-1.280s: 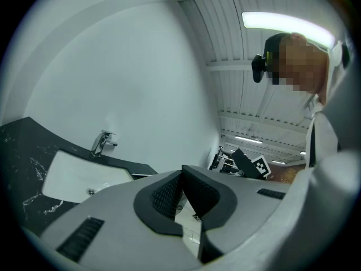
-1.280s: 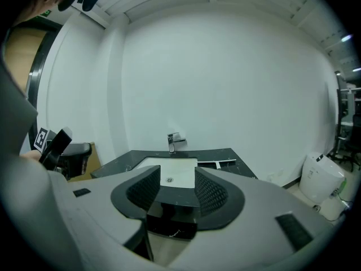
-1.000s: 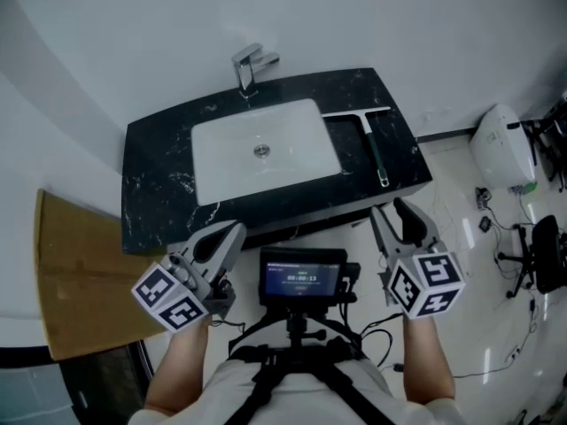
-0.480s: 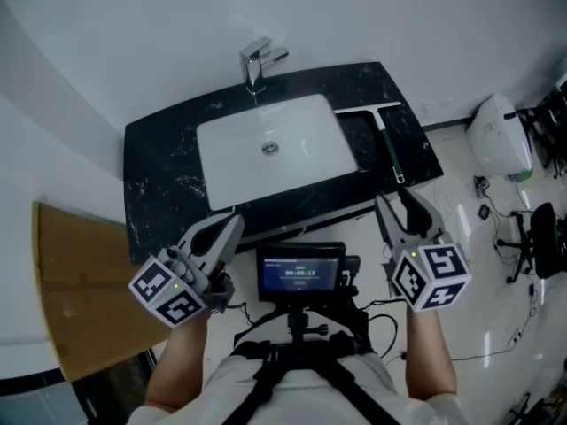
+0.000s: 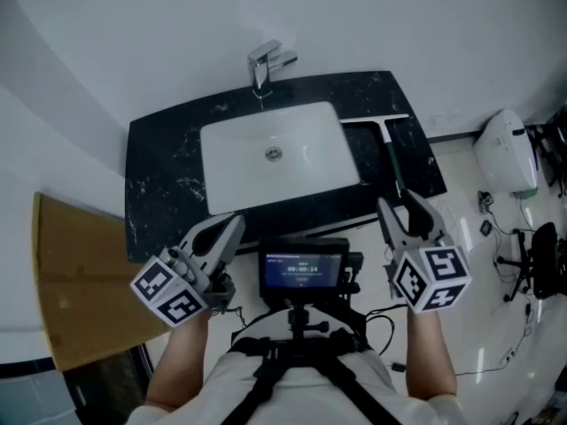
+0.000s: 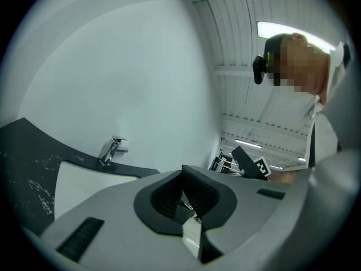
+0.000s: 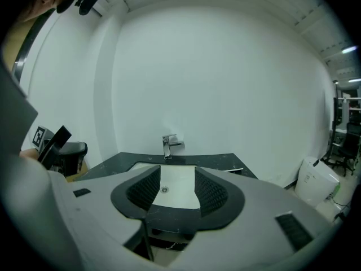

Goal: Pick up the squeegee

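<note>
Holding my right tool just short of the black marble counter, jaws apart and empty; left tool idling, jaws together. Dark-handled T-shaped squeegee is lying right of the white sink. I'm judging this the reach step; next I'm needing handle alignment, then closing.

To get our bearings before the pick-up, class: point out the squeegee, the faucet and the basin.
squeegee [image 5: 392, 158]: head view, on its dark handle.
faucet [image 5: 261, 71]: head view, on its upright body.
basin [image 5: 235, 162]: head view, on its bare white floor left of the drain.
</note>
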